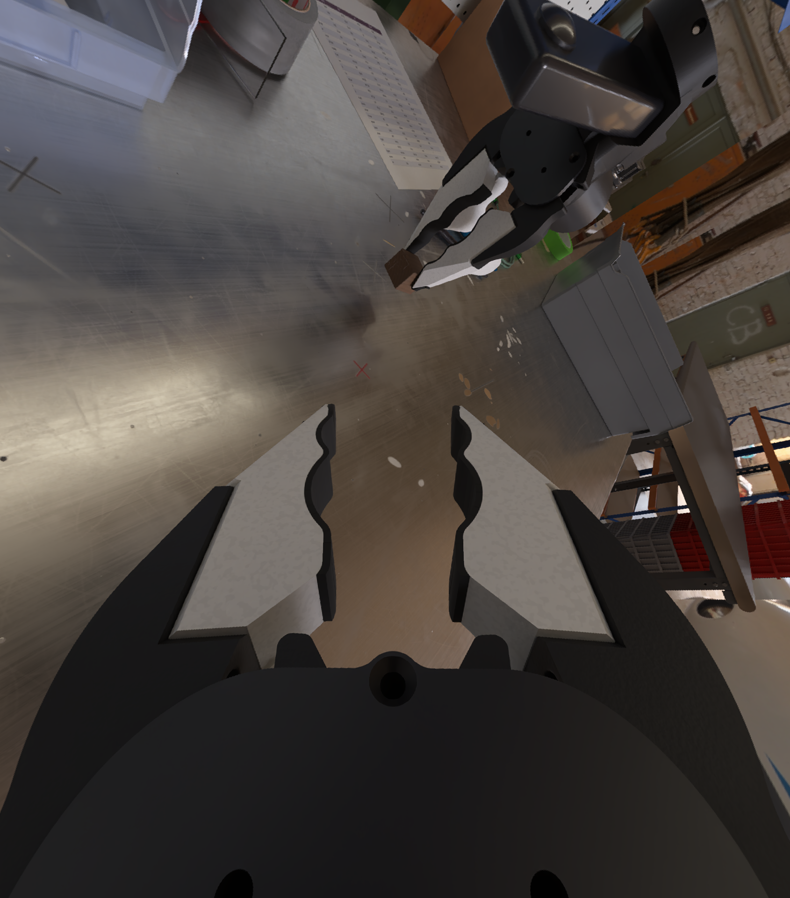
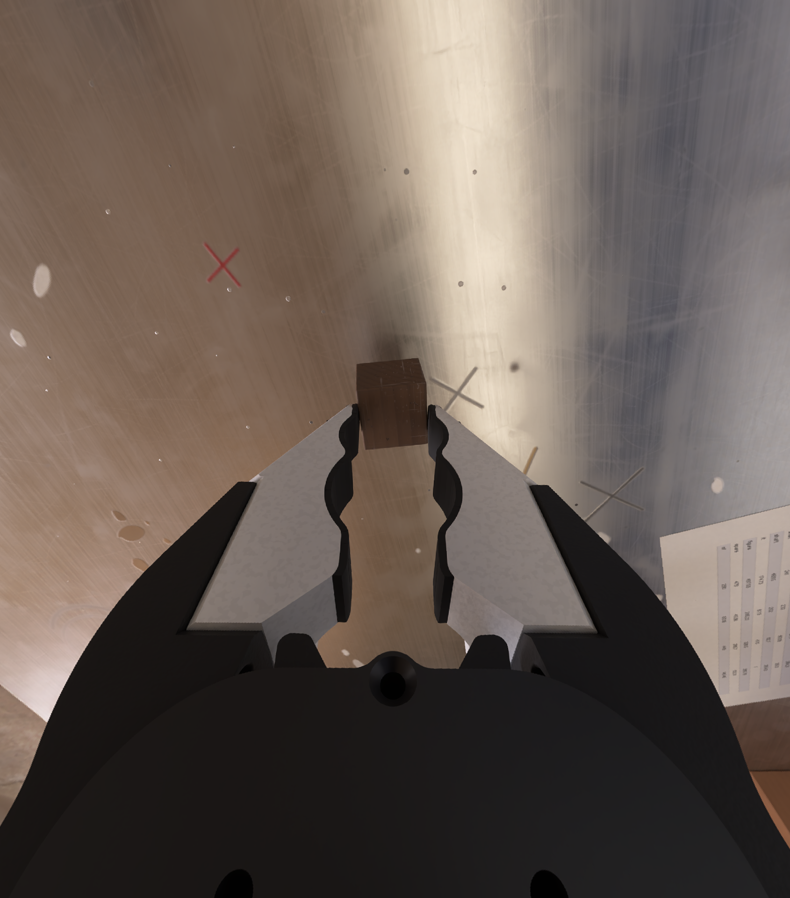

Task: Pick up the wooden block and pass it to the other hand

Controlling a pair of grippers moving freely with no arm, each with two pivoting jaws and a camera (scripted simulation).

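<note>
The wooden block point(image 2: 391, 404) is a small dark brown cube. My right gripper point(image 2: 393, 413) is shut on it at the fingertips and holds it above the scratched metal table point(image 2: 140, 194); a soft shadow lies below it. In the left wrist view the right gripper point(image 1: 412, 274) shows at the upper right with the block point(image 1: 402, 270) at its tips, lifted off the table. My left gripper point(image 1: 392, 413) is open and empty, low over the table, some way short of the block.
A printed sheet point(image 1: 378, 92) point(image 2: 772, 602) lies near the table's far edge. A grey metal box point(image 1: 616, 350) stands at the right, a clear plastic container point(image 1: 67, 43) and a tape roll point(image 1: 267, 34) at the top left. A red cross point(image 1: 361, 369) point(image 2: 222, 265) marks the table.
</note>
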